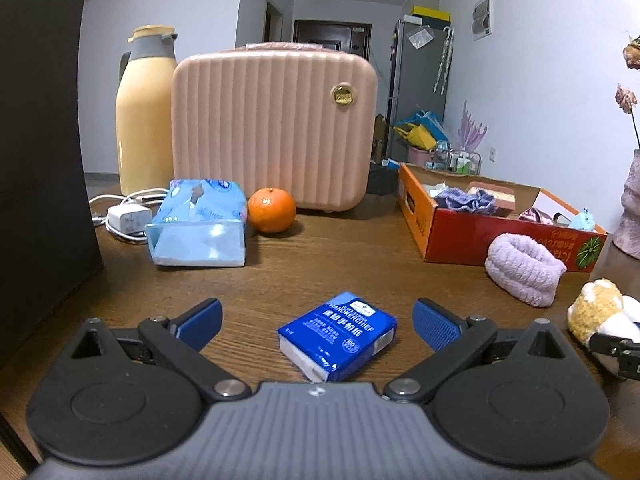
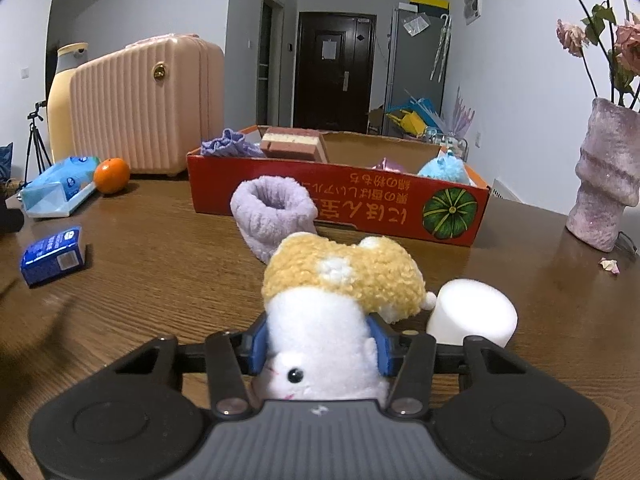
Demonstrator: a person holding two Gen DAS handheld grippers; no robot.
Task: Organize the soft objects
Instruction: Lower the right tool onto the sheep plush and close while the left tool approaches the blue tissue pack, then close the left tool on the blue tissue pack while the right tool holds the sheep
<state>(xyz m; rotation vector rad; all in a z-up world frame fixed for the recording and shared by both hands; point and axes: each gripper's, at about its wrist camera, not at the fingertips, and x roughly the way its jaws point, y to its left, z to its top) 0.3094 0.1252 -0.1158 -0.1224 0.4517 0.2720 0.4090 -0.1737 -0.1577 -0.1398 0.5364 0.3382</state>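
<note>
Lying lengthwise, plush hamster (image 2: pixel 320 344) faces camera, squeezed by right claw (image 2: pixel 318 346).

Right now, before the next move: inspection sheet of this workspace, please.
Surface: wooden table, dry.
Job's things: plush hamster, purple fuzzy cuff, white foam cylinder and blue tissue pack on the table; red cardboard box partly filled.
Clutter: orange, soft tissue pack, pink case, thermos, vase.
Grippers: left gripper open around the blue tissue pack, no contact; right gripper clamped on the hamster.
Cables: white charger with its cord.
Surroundings: hallway, door, fridge.
</note>
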